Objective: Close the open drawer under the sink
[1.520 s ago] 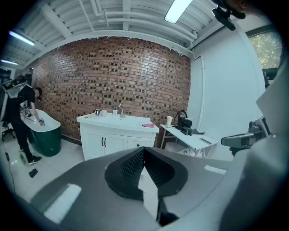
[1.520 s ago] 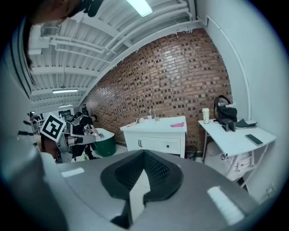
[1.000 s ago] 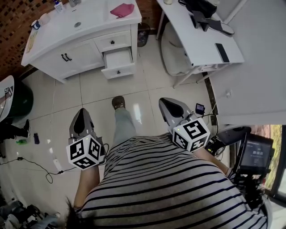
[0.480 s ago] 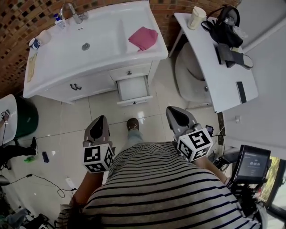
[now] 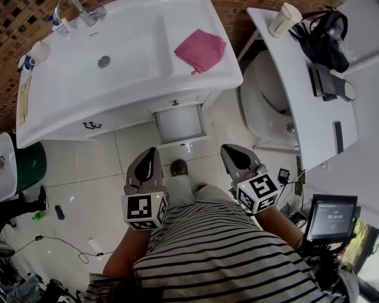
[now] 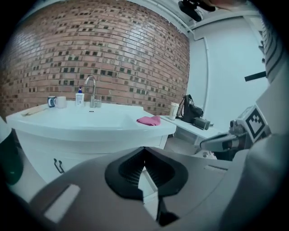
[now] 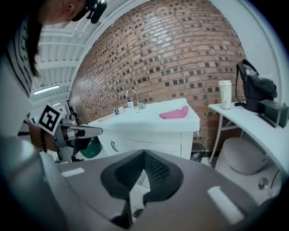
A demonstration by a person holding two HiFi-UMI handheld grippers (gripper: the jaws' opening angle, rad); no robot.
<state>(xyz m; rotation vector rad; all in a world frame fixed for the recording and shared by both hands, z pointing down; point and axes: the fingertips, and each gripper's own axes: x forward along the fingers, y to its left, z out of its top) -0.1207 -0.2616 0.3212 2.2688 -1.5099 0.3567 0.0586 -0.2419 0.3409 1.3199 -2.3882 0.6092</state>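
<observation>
A white vanity (image 5: pixel 77 121) with a sink stands at the top of the head view. Its lower right drawer (image 5: pixel 180 124) is pulled open and looks empty inside. My left gripper (image 5: pixel 147 155) hangs just short of the drawer's front, a little to its left, apart from it. My right gripper (image 5: pixel 232 151) is level with it, to the drawer's right. Both are shut with nothing between the jaws. In the left gripper view, the left gripper (image 6: pixel 144 150) points at the vanity, and a strip of the white drawer (image 6: pixel 148 188) shows past the jaws. The right gripper (image 7: pixel 144 154) faces the vanity's corner.
A pink cloth (image 5: pixel 200 48) lies on the countertop, with a faucet (image 5: pixel 83 12) at the back. A toilet (image 5: pixel 266 106) and a white side table (image 5: pixel 308 100) with a cup (image 5: pixel 283 21) and black bag (image 5: pixel 328 38) stand right. A green bin (image 5: pixel 29 163) is left. My shoe (image 5: pixel 179 168) is before the drawer.
The person has walked toward the vanity. It now sits much closer and larger in the head view, and both shut grippers have come up close to the open drawer's front.
</observation>
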